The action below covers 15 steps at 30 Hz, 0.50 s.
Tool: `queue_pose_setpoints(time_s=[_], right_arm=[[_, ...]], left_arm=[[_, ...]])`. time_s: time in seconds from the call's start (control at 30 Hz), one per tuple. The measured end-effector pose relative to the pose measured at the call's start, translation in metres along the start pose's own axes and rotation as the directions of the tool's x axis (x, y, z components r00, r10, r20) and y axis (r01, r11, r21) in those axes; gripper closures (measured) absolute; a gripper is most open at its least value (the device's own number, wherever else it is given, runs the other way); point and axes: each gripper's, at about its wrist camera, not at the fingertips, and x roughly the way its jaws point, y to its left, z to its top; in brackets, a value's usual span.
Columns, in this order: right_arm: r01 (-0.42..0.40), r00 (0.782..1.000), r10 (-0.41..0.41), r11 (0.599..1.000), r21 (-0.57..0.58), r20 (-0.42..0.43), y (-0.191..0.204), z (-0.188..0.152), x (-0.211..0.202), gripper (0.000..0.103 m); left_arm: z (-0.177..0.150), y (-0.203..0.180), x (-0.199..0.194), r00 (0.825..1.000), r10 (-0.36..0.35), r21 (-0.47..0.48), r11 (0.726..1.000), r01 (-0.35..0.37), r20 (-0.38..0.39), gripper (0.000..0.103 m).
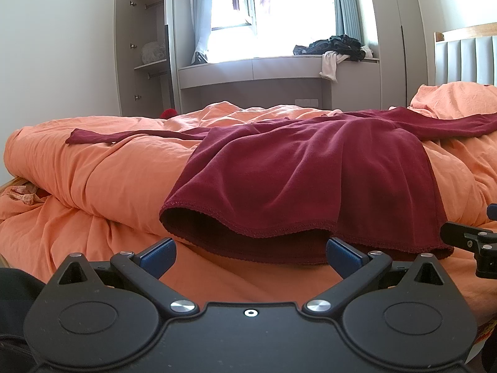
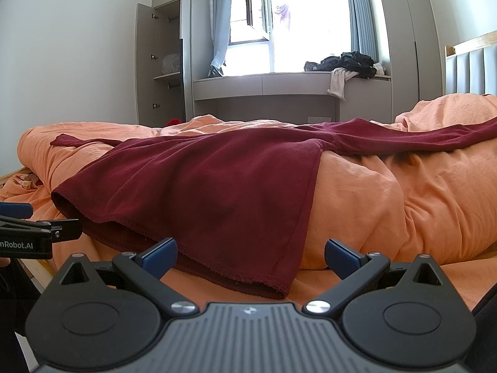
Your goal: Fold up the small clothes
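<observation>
shirt: dark red long-sleeve shirt (image 1: 298,168) (image 2: 198,180) spread flat on the bed, hem towards both cameras, sleeves stretched out left and right
hem: hem (image 1: 248,227) gapes open at its left corner, top layer lifted off the bottom one; right corner (image 2: 273,286) lies flat on the cover
bed: rumpled orange duvet (image 1: 102,171) (image 2: 403,192) under the shirt, padded headboard (image 1: 466,59) at far right
left gripper: left gripper (image 1: 250,256) wide open, holding nothing, low in front of the hem, blue pads (image 1: 160,256) near the cloth but not touching
right gripper: right gripper (image 2: 250,256) wide open, holding nothing, in front of the hem's right corner; one pad (image 2: 160,256) overlaps the hem edge in view, contact unclear
background: window (image 1: 279,9), window ledge (image 1: 248,68) with a pile of dark and white clothes (image 1: 338,49), open wardrobe (image 1: 146,49) at left
</observation>
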Motion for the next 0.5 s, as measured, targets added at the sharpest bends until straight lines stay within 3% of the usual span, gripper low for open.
queue_pose_setpoints(time_s=[0.5], right_arm=[[-0.004,1.0,0.004,1.0,0.024,-0.019,-0.0016,0.0007,0.003,0.0]], left_arm=[[0.0024,-0.0016,0.003,1.0,0.002,-0.006,1.0,-0.002,-0.013,0.0]])
